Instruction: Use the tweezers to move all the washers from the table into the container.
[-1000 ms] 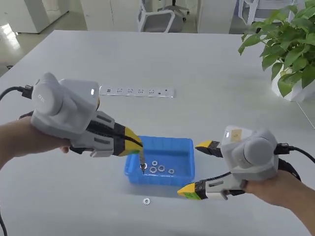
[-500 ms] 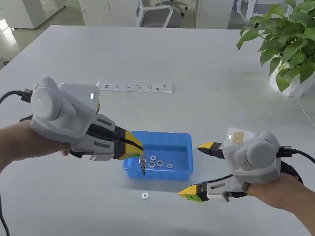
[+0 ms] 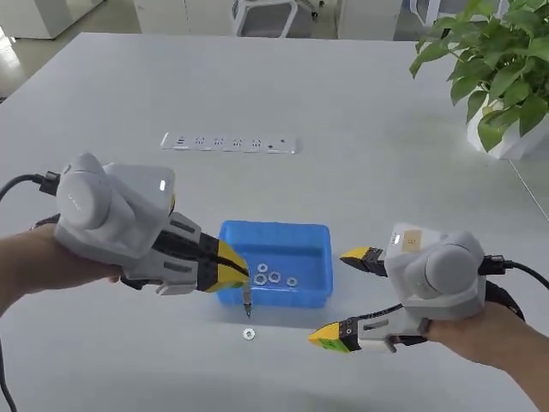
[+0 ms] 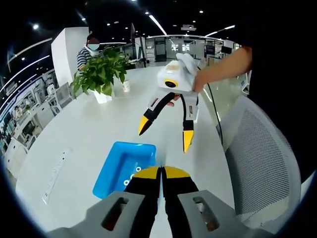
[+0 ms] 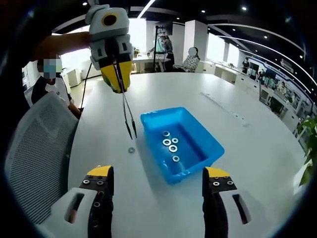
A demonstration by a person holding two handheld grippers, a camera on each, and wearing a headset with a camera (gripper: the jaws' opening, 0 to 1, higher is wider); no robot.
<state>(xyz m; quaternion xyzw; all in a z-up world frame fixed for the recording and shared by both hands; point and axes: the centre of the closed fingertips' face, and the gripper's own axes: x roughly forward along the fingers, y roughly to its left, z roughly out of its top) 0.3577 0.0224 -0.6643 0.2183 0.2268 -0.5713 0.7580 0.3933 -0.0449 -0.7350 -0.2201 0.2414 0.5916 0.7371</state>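
Note:
A blue container [image 3: 309, 245] sits mid-table with several washers [image 3: 274, 276] inside. One loose washer [image 3: 249, 334] lies on the table just in front of it. My left gripper [image 3: 236, 270] is shut on thin tweezers [image 3: 247, 299]; their tips hang just above and behind that washer, outside the container's front wall. The right gripper view shows the tweezers [image 5: 127, 114] coming down toward the loose washer [image 5: 131, 149], left of the container [image 5: 198, 153]. My right gripper [image 3: 339, 296] stands open and empty at the container's right; its own view [image 5: 157, 172] shows wide jaws.
A white power strip [image 3: 230, 143] lies further back on the table. A potted plant [image 3: 493, 69] stands at the far right. A mesh chair [image 4: 262, 158] is beside the table edge. Bare grey tabletop [image 3: 129, 360] surrounds the container.
The tweezers' tips have pulled back from over the container's washers to just outside its front wall, nearer the loose washer. The right gripper has stayed open at the right.

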